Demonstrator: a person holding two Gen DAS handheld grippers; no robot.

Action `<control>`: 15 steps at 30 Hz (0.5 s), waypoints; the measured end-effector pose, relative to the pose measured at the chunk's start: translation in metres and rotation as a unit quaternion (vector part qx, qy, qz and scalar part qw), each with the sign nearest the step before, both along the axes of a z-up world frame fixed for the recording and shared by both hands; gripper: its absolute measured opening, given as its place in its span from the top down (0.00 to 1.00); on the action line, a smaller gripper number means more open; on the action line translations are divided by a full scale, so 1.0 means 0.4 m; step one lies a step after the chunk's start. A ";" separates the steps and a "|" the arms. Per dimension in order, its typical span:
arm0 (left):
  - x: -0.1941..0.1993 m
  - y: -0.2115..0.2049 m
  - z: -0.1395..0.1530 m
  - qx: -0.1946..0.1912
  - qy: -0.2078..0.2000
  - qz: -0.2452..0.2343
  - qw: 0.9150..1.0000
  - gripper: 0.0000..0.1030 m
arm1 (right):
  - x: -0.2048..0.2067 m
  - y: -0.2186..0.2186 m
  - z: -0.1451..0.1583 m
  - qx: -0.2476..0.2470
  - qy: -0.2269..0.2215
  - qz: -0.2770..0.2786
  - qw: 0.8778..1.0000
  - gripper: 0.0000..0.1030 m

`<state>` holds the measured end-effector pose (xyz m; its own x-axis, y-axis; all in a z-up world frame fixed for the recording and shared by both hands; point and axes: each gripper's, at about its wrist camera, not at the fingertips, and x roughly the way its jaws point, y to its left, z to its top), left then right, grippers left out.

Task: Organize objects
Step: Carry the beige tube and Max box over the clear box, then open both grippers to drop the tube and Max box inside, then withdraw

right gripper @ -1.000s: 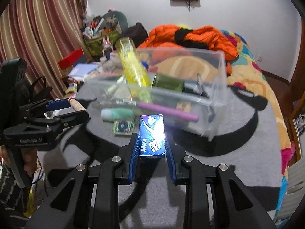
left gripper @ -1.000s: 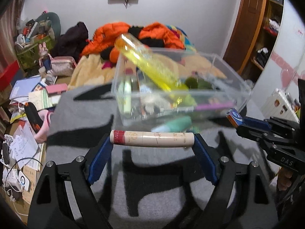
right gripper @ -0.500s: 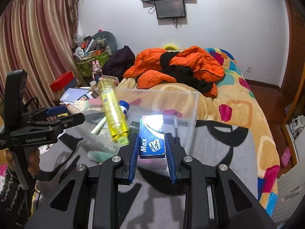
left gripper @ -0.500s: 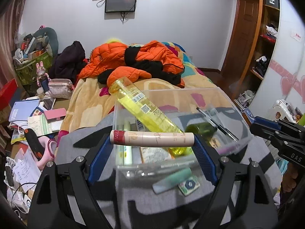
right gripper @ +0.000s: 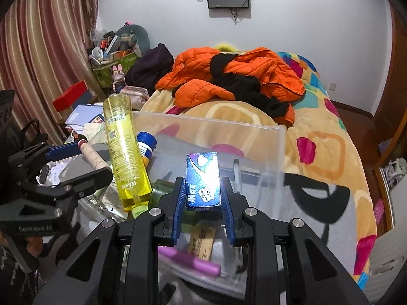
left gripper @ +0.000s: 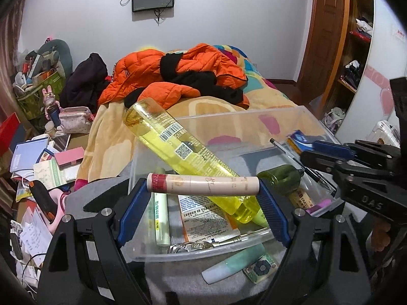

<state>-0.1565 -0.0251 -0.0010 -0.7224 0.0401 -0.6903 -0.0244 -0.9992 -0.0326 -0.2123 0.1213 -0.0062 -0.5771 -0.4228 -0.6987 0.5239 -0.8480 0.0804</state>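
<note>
My left gripper (left gripper: 203,187) is shut on a beige tube with a red cap (left gripper: 203,184), held crosswise over the near side of the clear plastic bin (left gripper: 244,117). My right gripper (right gripper: 203,195) is shut on a blue "Max" box (right gripper: 202,178), held above the same bin (right gripper: 254,128). In the bin a tall yellow bottle (left gripper: 183,152) leans on the rim, with a green bottle (left gripper: 279,179), a pen (left gripper: 300,165), a pale green tube (left gripper: 160,218) and a purple stick (right gripper: 193,260). The right gripper shows in the left wrist view (left gripper: 328,147), and the left gripper shows in the right wrist view (right gripper: 76,152).
A mint tube (left gripper: 234,261) and a small patterned packet (left gripper: 262,267) lie on the grey blanket in front of the bin. Orange and black jackets (left gripper: 178,76) are piled on the bed behind. Cluttered papers and boxes (left gripper: 45,162) sit at the left. A wooden door (left gripper: 323,33) stands at the right.
Both grippers have risen and moved forward over the bin, each still holding its object. I now look down into the bin instead of at its side.
</note>
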 end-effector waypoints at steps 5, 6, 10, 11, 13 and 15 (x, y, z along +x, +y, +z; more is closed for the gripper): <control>-0.014 -0.001 -0.014 -0.003 -0.008 0.002 1.000 0.19 | -0.007 -0.024 -0.014 0.012 0.004 0.000 1.000 0.76; -0.018 -0.001 -0.017 -0.006 -0.010 0.003 1.000 0.19 | -0.007 -0.028 -0.015 0.010 0.002 0.004 1.000 0.76; -0.026 -0.007 -0.030 -0.003 -0.020 0.005 1.000 0.19 | -0.006 -0.042 -0.022 0.019 0.001 0.009 1.000 0.76; -0.027 -0.009 -0.033 -0.002 -0.022 0.005 1.000 0.19 | -0.004 -0.043 -0.024 0.021 0.001 0.011 1.000 0.76; -0.025 -0.010 -0.035 0.000 -0.023 0.006 1.000 0.19 | -0.001 -0.044 -0.026 0.022 0.000 0.015 1.000 0.76; -0.021 -0.010 -0.036 0.000 -0.023 0.005 1.000 0.19 | 0.005 -0.041 -0.024 0.020 -0.003 0.019 1.000 0.76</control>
